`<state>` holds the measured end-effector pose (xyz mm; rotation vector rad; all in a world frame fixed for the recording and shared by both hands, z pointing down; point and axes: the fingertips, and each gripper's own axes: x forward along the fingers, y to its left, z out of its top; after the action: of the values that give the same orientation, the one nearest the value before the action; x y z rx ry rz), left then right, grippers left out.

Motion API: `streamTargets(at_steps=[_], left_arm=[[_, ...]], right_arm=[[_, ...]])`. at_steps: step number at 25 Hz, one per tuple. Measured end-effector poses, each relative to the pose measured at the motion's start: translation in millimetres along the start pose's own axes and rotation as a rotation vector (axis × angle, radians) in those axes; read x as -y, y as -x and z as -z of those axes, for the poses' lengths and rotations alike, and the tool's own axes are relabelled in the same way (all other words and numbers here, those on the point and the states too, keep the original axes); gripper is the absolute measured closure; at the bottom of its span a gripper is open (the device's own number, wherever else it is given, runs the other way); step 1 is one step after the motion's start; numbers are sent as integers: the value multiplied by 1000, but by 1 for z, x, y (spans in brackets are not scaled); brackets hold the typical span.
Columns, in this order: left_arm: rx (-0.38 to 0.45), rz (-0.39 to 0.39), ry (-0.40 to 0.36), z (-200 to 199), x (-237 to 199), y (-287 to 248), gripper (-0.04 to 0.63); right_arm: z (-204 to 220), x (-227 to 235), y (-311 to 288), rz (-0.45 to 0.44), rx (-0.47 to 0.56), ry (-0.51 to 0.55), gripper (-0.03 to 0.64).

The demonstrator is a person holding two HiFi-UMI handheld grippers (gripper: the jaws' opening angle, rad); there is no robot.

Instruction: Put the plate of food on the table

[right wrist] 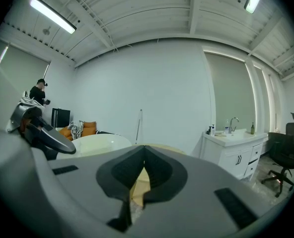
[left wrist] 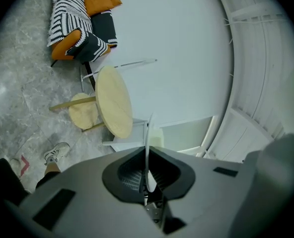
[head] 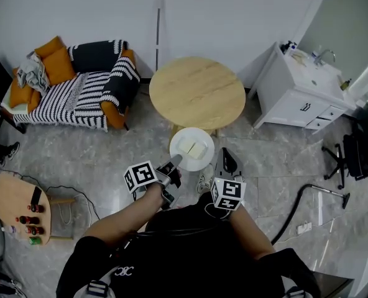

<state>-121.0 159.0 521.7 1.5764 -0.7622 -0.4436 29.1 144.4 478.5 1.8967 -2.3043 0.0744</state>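
The round wooden table (head: 197, 92) lies straight ahead of us, just past the white plate (head: 207, 141), which hangs above the floor, seemingly short of the table's near edge. Our left gripper (head: 174, 162) pinches the plate's near-left rim, so that hand must carry it forward. Our right gripper (head: 227, 156) sits beside the plate, jaws closed on nothing. Two pale food pieces (head: 197, 149) rest mid-plate.

White plate (head: 183, 159) of pale food (head: 196, 149), level, beside round wooden table (head: 197, 92)
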Motion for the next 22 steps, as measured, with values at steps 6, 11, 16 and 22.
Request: streamTargets(at_steps=[6,11,16,22], left_arm=[[9,-12,23,-20,-14,-27,575],[-9,-18,21,-29,-15,-54,575],[-8,-9,31,-43,-13,-83,575],[-2,4,51,-62,-10,-116,575]], right_arm=[[13,15,-27,15,-7,-23,609],[12,35,-54,32,-3,-9,609],[-1,44,-81,18,42,62,609],[-9,61,-119,4,48,72,609]])
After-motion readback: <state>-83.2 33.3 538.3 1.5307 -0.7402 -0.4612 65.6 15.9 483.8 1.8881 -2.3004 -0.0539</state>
